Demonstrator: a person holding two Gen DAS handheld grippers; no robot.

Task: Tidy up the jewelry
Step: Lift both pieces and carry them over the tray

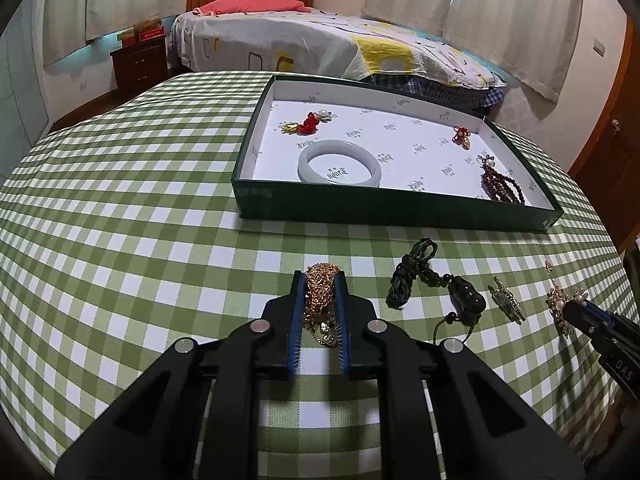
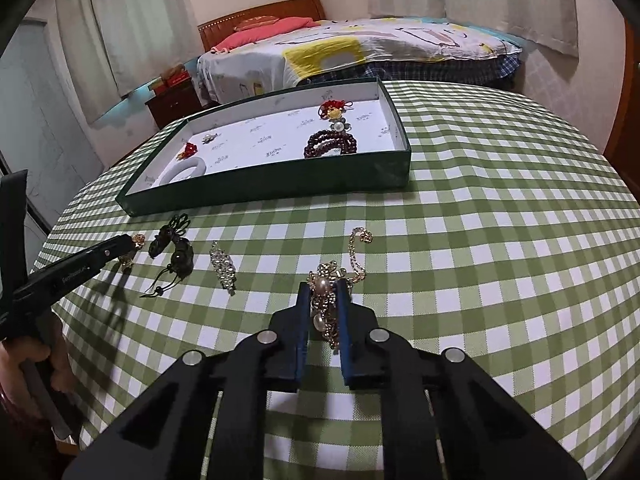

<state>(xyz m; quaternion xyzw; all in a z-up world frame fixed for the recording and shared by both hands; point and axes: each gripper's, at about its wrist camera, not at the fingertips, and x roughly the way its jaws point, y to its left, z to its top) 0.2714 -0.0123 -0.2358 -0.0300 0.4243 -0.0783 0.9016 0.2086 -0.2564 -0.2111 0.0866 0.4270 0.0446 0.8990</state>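
Left tool (image 1: 320, 280) is closed around a heaped gold chain (image 1: 319, 286) on the table, just in front of the green box (image 1: 392, 208) — limp, slippery links, best pinched at the bunched middle. Right tool (image 2: 325, 289) likewise clamps a pearl-and-gold necklace (image 2: 325, 294) — delicate, its tail trailing toward the box.

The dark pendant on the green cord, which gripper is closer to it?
Left. The left gripper, closed on the gold chain, sits just beside the dark pendant; the right gripper is farther, beyond the rhinestone brooch.

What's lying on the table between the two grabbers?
In the left wrist view, between the left gripper and the right gripper lie a dark corded pendant and a sparkly brooch.
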